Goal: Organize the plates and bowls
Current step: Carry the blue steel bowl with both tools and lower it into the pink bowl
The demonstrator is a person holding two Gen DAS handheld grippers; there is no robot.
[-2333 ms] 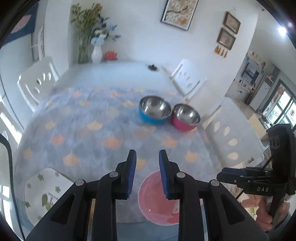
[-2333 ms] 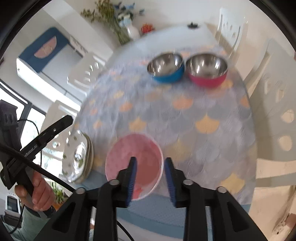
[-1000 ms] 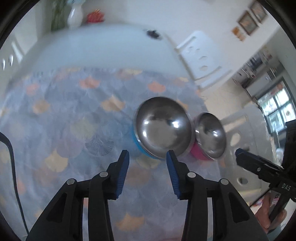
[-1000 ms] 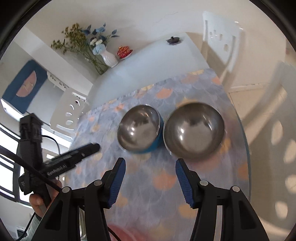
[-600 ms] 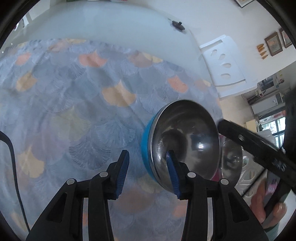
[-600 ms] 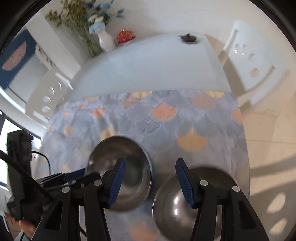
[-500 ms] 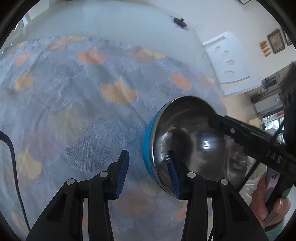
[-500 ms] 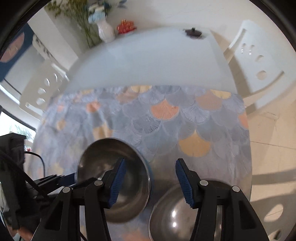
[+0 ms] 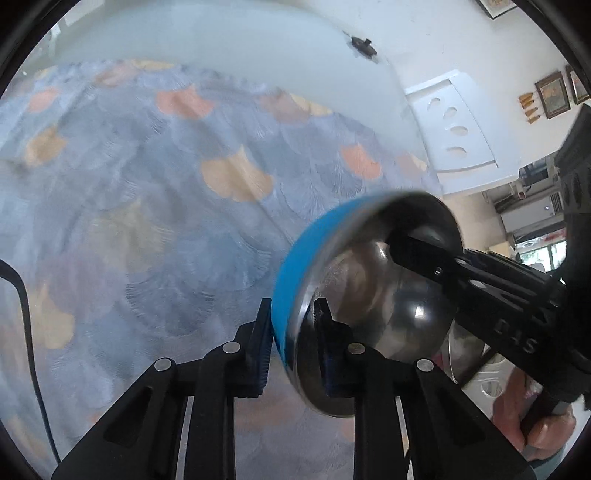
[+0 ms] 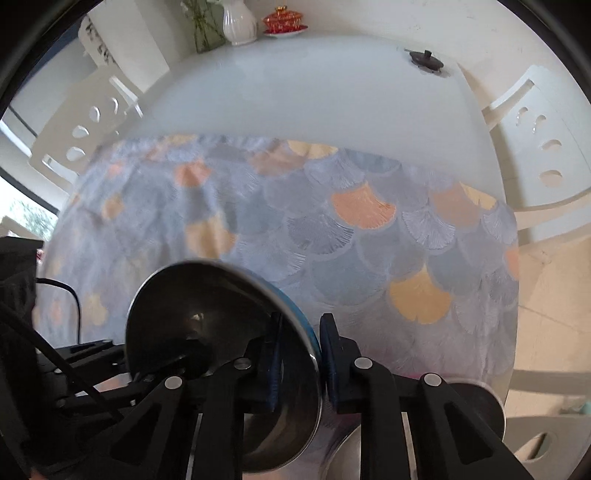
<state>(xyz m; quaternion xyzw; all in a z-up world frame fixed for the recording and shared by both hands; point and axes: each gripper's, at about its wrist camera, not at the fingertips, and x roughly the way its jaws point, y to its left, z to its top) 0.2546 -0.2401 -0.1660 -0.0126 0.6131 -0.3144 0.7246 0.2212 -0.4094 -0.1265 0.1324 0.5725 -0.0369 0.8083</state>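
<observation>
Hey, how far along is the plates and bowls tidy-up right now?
Nothing looks put away yet. In hand: the left gripper and right gripper have both just closed their jaws on opposite sides of the blue bowl's rim. Left: the steel bowl under the right gripper is untouched; no plates are in view.

Materials and finishes: tableware, tools, table dressing

Blue bowl (image 9: 369, 295): polished metal inside, mirror-glossy and smooth; outer wall a matt blue coating. Second bowl (image 10: 476, 402): same shiny metal lining. Left gripper (image 9: 291, 350) and right gripper (image 10: 299, 365): matt black plastic arms with bright metal rivets; fingers (image 9: 260, 343) faced with ribbed blue pads, rubbery in look. Tablecloth (image 9: 147, 206): woven cloth, matt, with a fine-lined fan print. Table (image 10: 295, 92): smooth pale top, faint sheen. Vase (image 10: 239, 22): glossy white ceramic. Chair (image 10: 546, 147): smooth white, semi-gloss.
</observation>
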